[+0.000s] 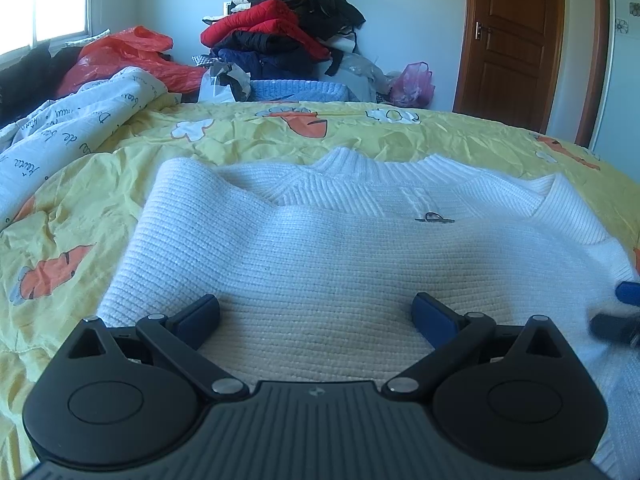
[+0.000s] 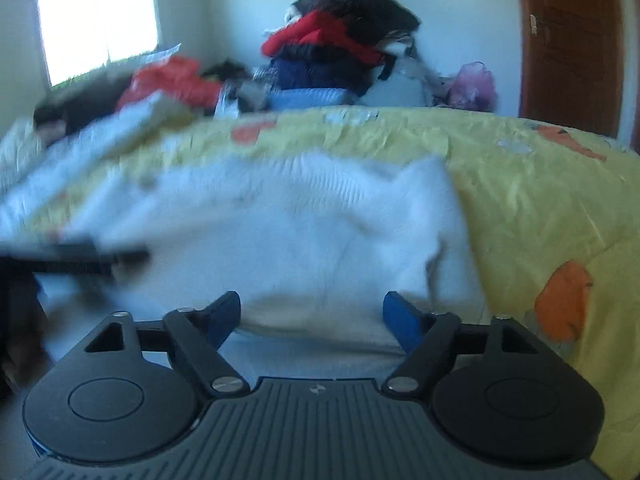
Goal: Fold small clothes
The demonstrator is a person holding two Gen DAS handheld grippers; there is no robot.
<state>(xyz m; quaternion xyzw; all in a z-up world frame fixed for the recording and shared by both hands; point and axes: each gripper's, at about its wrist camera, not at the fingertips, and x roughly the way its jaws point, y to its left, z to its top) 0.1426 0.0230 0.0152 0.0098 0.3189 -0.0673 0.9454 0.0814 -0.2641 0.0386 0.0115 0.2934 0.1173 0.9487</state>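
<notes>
Sweater: a white knitted sweater (image 1: pixel 320 264) lay flat on the bed, collar at the far side, its near edge just under both tongs; a fold ran across it below the collar, with a small dark tag or clip on that line.
Bed cover: a crumpled yellow bed cover (image 1: pixel 420 136) printed with orange carrots and white flowers lay under the sweater and showed on every side of it.
Left tongs: the left tongs (image 1: pixel 316 314) stood spread wide above the near part of the sweater, nothing between the blue pads, nothing gripped.
Right tongs: the right tongs (image 2: pixel 312 312) were released, jaws wide apart over the sweater's near right corner; the knit lay under the gap, but the pads did not press on it. In the left wrist view they appeared as a blurred blue and black shape at the right edge.
Right wrist view: blurred, so fine detail of the knit there could not be told.
Quilt: a white quilt with script lettering (image 1: pixel 68 136) lay bunched on the far left of the bed.
Clothes pile: a heap of red, black and navy garments (image 1: pixel 280 32) stood against the far wall, a red plastic bag (image 1: pixel 128 52) to its left.
Door: a brown wooden door (image 1: pixel 516 40) stood at the far right.
</notes>
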